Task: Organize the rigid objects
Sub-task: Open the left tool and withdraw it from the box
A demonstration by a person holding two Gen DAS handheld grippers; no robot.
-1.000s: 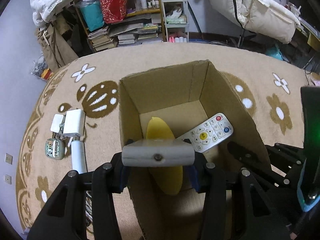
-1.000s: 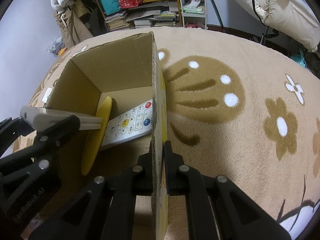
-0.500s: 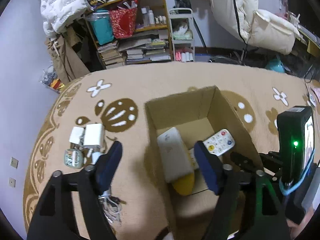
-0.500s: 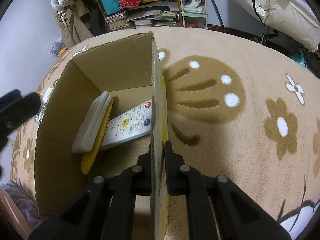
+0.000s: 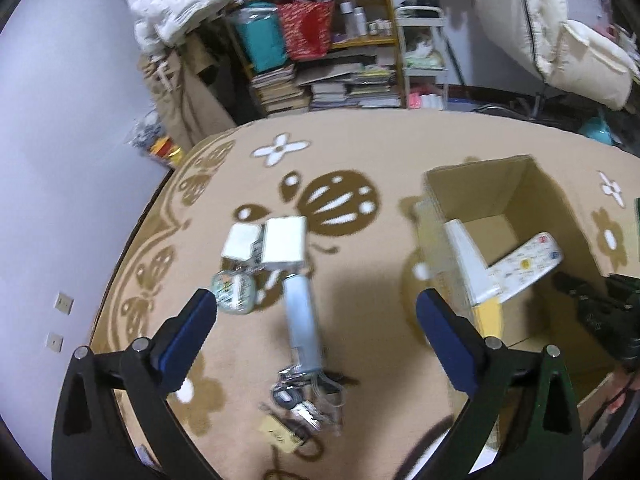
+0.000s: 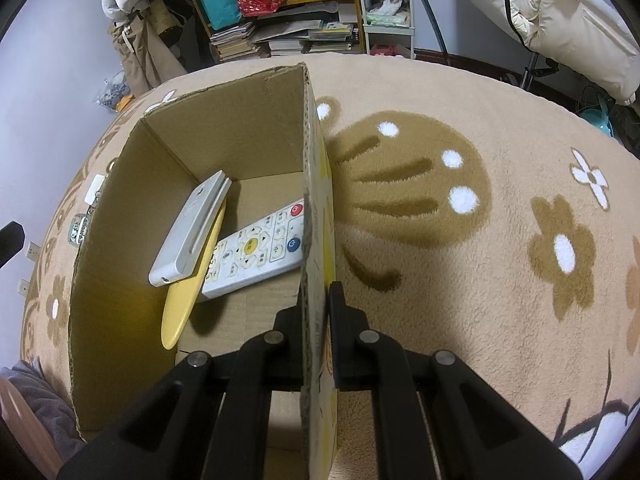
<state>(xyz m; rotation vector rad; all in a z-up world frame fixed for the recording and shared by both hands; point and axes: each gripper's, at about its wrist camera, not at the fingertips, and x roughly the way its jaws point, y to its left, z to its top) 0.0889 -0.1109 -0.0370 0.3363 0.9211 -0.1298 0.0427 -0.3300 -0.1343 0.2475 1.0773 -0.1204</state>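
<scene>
Left hand-held gripper (image 5: 314, 306) gapes empty; right hand-held gripper (image 6: 316, 304) pinches unlabelled cardboard box (image 6: 224, 128) wall.

Beneath my tongs, a tan rug (image 5: 384, 148) with brown and white flower motifs. At the left-wrist frame's centre lie two white blocks (image 5: 284, 245), a round patterned case (image 5: 235, 293), a pale blue cylinder (image 5: 303, 322) and keys (image 5: 306, 398). At right stands an open cardboard box (image 5: 478, 189).
</scene>
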